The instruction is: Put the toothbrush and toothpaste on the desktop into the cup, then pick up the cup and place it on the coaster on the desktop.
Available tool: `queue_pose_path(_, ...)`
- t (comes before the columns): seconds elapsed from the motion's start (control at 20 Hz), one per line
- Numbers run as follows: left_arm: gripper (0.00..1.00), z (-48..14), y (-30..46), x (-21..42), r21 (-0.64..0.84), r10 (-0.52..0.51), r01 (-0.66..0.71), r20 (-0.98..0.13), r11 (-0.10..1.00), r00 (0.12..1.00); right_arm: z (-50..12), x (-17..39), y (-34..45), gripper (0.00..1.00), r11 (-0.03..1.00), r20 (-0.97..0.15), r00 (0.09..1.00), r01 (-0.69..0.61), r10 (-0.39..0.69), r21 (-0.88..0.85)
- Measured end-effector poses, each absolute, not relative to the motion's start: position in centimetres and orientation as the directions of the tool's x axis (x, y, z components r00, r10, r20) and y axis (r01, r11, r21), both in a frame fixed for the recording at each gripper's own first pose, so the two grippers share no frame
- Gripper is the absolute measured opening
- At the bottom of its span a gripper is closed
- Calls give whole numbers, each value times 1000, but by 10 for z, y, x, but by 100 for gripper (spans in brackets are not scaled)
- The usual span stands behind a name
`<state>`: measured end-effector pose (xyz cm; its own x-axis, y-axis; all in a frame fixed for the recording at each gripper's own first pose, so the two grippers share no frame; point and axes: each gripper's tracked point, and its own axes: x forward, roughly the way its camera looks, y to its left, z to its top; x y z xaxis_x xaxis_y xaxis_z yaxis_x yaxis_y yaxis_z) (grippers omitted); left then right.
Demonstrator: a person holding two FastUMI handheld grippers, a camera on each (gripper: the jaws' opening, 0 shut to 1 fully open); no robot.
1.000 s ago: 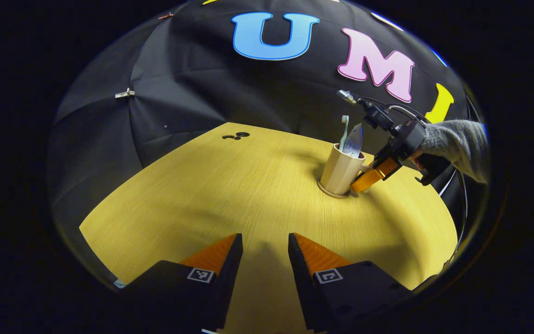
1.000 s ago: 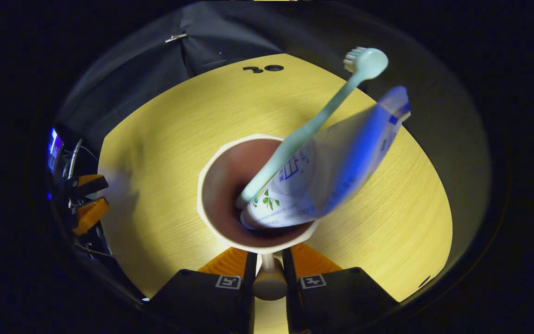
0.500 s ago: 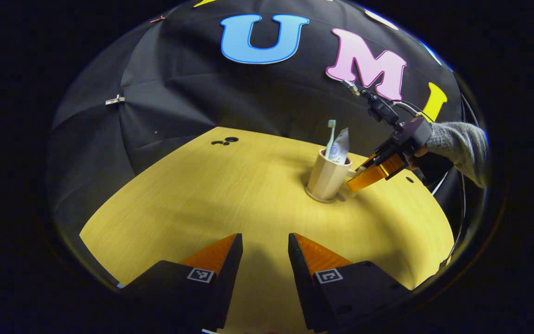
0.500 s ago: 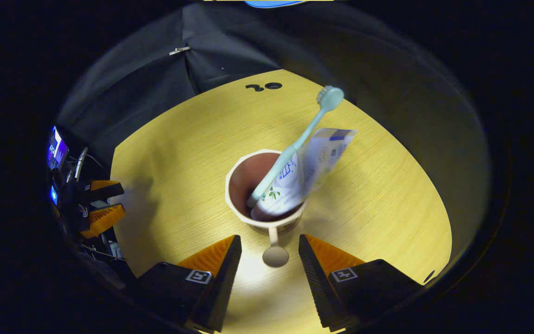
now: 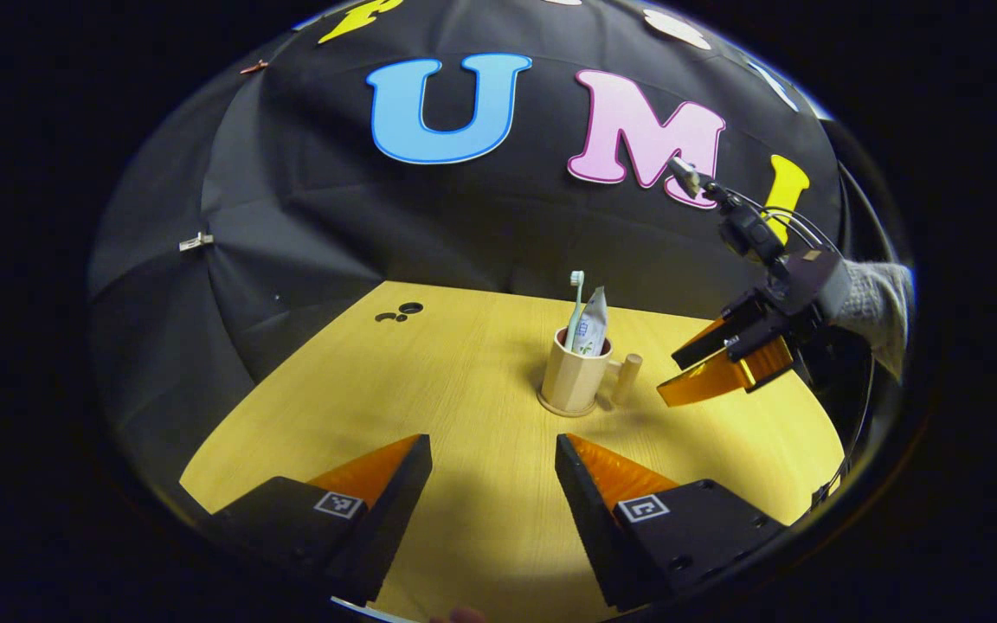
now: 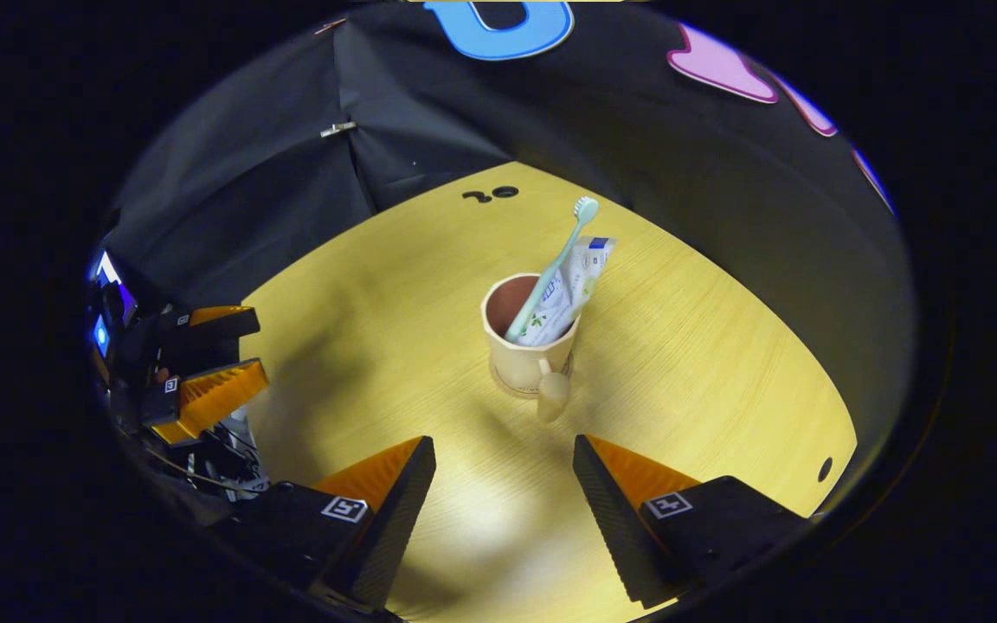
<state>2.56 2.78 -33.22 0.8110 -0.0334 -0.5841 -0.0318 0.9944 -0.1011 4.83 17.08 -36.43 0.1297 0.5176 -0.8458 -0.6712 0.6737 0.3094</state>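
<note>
cup (image 6: pixel 526 350) stands upright on its coaster (image 5: pixel 566 407) mid-counter (image 6: pixel 706 363), toothbrush (image 6: pixel 550 268) and toothpaste (image 6: pixel 569 290) leaning inside. right tool (image 6: pixel 503 472) nearer, jaws apart, handle (image 6: pixel 550 394) pointing at it; left tool (image 5: pixel 492 472) apart too, empty.

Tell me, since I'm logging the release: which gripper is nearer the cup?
Right. The right gripper hangs open just beyond the cup's handle side; the left gripper sits open, farther back across the desk.
</note>
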Motion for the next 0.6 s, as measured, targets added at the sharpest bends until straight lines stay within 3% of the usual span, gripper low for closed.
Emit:
queue_pose_path(0.05, 91, -327, 26, 25, -98, -37, -25, -584, 995, 811, -353, 39, 171, 98, 684, -834, 145, -654, 533, 323)
queue_pose_path(0.45, 92, -286, 4, 7, -126, -86, 16, -581, 992, 809, -293, -6, 153, 98, 787, -768, 354, -540, 533, 297)
queue_pose_path(0.6, 92, -272, 2, 3, -119, -98, 36, -573, 992, 814, -270, -31, 150, 98, 800, -746, 394, -518, 536, 302)
